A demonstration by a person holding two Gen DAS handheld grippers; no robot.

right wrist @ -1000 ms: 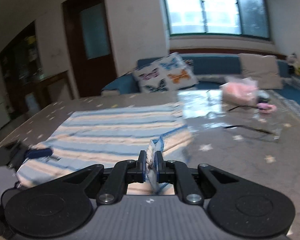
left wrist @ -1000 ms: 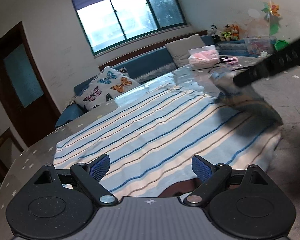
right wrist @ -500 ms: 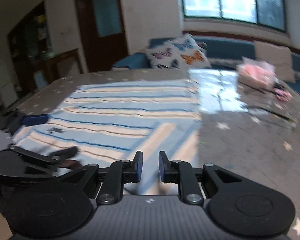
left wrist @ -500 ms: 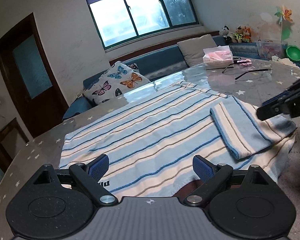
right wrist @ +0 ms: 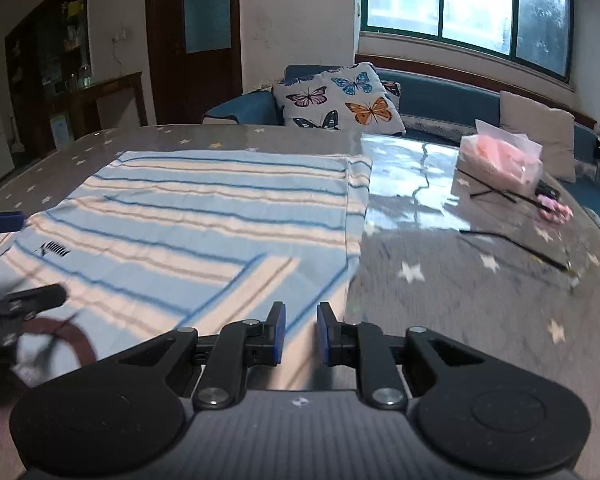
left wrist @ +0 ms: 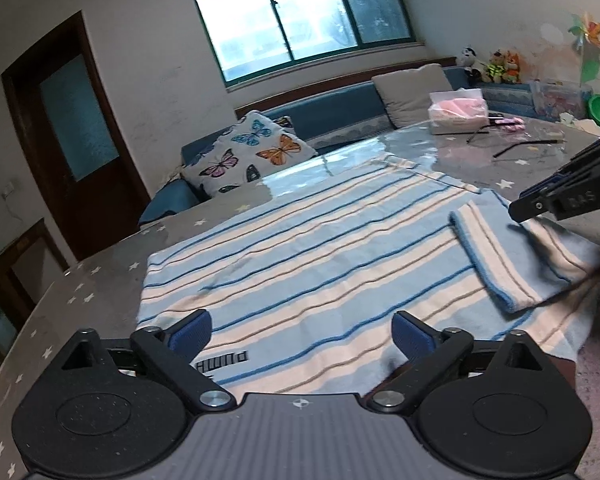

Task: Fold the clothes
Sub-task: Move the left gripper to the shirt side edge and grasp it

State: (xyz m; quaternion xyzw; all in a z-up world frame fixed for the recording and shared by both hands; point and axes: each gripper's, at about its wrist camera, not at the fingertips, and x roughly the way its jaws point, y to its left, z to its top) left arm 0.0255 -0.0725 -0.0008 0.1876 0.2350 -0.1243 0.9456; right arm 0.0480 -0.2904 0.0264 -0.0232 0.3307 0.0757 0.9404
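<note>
Striped shirt (left wrist: 320, 264) lies spread flat on the table (right wrist: 460, 280), logo end nearest the left gripper. One sleeve (left wrist: 516, 256) is already turned in and rests on the shirt's body at its right side, under the right gripper.

Left gripper (left wrist: 302, 330): fingers wide apart, holding nothing, hovering over the shirt's near edge by the logo (left wrist: 220, 362).

Right gripper (right wrist: 301, 334): fingers a little apart, nothing between them, poised just above the folded-in sleeve.

Step in hand, as I judge it: first sleeve fold done and let go; task is early, body still fully open.

Next move likely calls for the left gripper to take the opposite sleeve or side edge of the shirt, at the logo's left, and carry it across onto the body. Grip needs to catch both cloth layers cleanly; a shallow pinch could drag the shirt and undo the lay of the first sleeve.
</note>
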